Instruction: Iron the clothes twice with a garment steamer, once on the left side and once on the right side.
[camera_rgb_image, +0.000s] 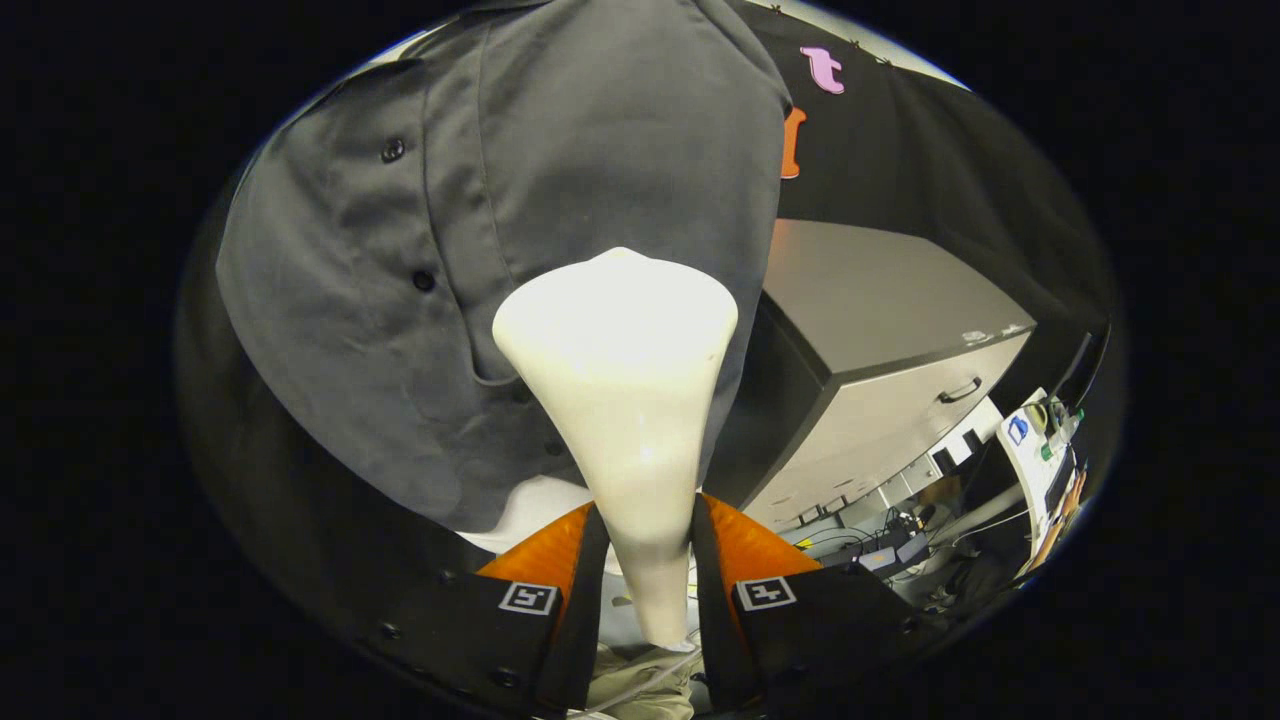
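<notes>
Gripper (645, 560) pinching white garment steamer (620, 380), head against grey buttoned shirt (400, 270), no readable writing.

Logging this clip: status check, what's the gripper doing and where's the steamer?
Gripper shut on steamer handle. Steamer head up against the grey shirt, right of the buttons. Cabinet off to the side, nothing in the way.

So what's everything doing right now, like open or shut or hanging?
Garment steamer: gripped by its handle between the tongs, head up against the shirt.
Tongs: shut on the steamer's handle.
Grey shirt: hanging, buttoned up, a bit creased.
Cabinet: drawer shut.
</notes>
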